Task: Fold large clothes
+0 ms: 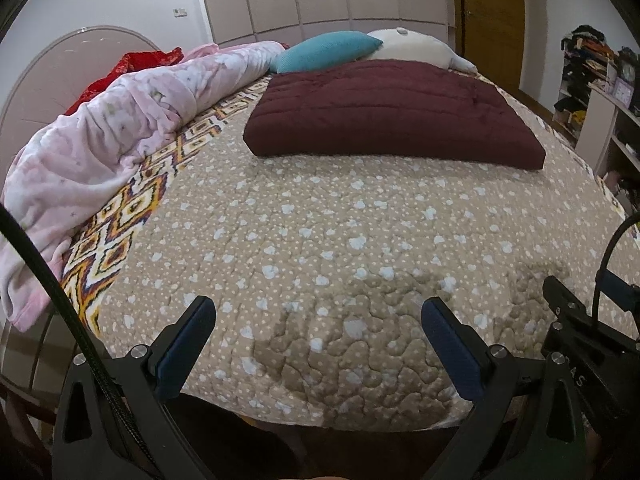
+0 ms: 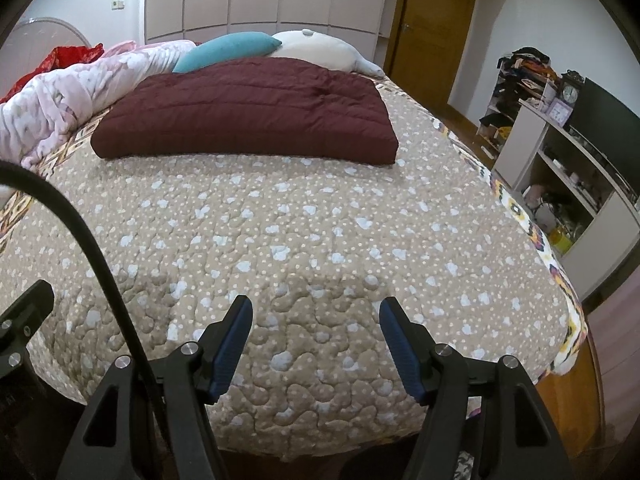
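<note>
A dark maroon quilted garment (image 1: 392, 116) lies folded into a thick rectangle at the far middle of the bed; it also shows in the right wrist view (image 2: 248, 112). My left gripper (image 1: 318, 312) is open and empty, held over the near edge of the bed, well short of the garment. My right gripper (image 2: 316, 312) is open and empty too, over the near edge to the right of the left one. Part of the right gripper's body (image 1: 580, 332) shows at the right edge of the left wrist view.
The bed has a beige quilted cover (image 1: 320, 232) with white dots. A rumpled pink blanket (image 1: 120, 132) lies along its left side, with red cloth (image 1: 136, 64) behind. A teal pillow (image 1: 328, 50) and a cream cushion (image 1: 412, 42) lie at the head. Shelves (image 2: 560, 168) stand to the right.
</note>
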